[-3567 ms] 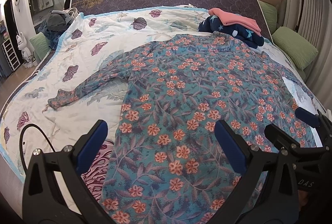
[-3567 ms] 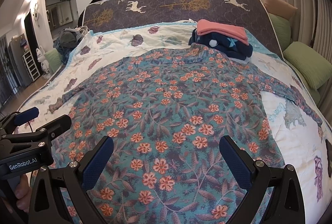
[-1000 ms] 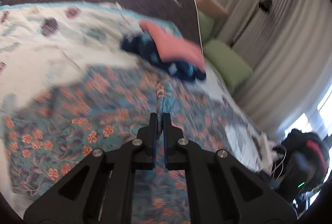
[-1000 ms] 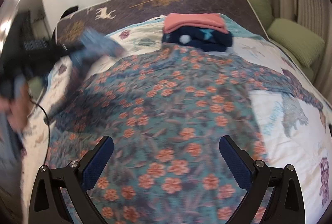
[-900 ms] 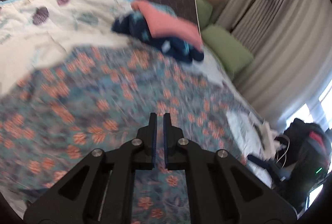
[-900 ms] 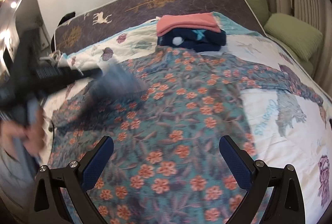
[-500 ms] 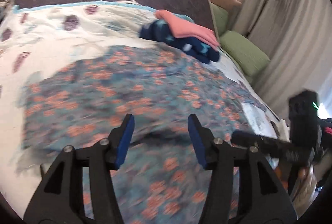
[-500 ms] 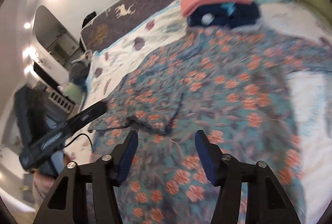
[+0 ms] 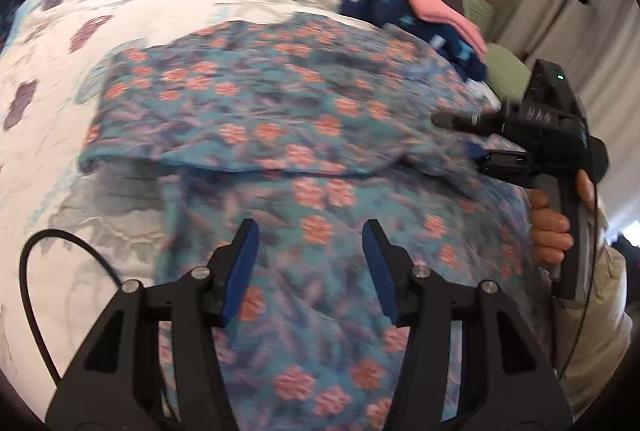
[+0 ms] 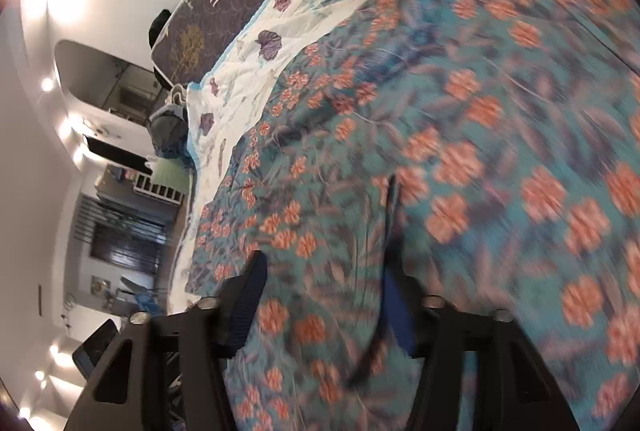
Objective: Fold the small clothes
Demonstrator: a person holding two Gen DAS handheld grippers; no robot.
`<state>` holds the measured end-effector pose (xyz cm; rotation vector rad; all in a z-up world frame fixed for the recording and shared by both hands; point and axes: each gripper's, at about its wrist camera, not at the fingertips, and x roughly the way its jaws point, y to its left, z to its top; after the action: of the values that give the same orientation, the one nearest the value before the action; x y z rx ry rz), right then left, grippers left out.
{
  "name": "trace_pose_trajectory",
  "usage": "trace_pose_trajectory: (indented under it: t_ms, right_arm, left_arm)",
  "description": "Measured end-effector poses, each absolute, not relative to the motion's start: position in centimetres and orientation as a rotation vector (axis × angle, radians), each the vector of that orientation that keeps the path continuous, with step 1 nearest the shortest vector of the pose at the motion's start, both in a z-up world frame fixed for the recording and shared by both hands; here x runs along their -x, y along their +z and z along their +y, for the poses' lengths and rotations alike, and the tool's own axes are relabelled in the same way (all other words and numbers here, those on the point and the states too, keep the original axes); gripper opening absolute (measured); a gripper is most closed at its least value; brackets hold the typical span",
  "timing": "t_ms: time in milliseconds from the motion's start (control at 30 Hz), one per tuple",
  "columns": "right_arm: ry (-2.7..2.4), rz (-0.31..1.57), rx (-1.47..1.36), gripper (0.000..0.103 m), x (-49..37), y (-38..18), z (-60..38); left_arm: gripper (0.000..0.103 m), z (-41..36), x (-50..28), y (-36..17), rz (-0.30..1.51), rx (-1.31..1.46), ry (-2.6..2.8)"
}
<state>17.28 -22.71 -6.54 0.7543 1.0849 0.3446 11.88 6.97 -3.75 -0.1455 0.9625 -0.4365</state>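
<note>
Over the bed, left gripper: jaws apart, nothing between them, poised above the lower part of the floral garment.
Right gripper: jaws parted, low over the same cloth; the frame is blurred, so I cannot tell whether the blue pads touch the fabric. From the left view it reaches in from the right side, held in a bare hand.
Floral garment: teal with orange flowers, spread across the middle of the bed, its left sleeve folded in over the body so a straight folded edge crosses the cloth just beyond the left gripper.
Folded stack: a pink piece on a navy starred one, lying at the garment's far end, touching its collar edge.
Quilt: white with purple shells, under everything.
Mattress: dark, printed with deer and trees, beyond the quilt's far edge.
Green cushion: at the far right, behind the stack.
</note>
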Motion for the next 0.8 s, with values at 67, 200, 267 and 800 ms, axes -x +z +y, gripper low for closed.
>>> trace_pose_trajectory:
  t_ms: [67,200,267,800]
  right_arm:
    - [0.356,1.087,-0.733,0.003,-18.2,-6.0,-22.0]
    - [0.338,0.891,-0.638,0.003,-17.6,-0.7,-22.6]
    - [0.316,0.828,-0.623,0.003,-16.9,1.3,-24.2]
    - [0.059,0.846,-0.751,0.006,-14.2,-2.3,-35.9]
  left_arm:
    - [0.055,7.9,-12.4,-4.0,0.96,0.181,-0.403]
    - [0.055,9.6,-13.2,-4.4,0.952,0.237,-0.34]
    - [0.055,10.3,-13.3,-4.4,0.944,0.272,-0.33]
    - [0.055,12.1,-14.2,-4.2,0.898,0.279,-0.151]
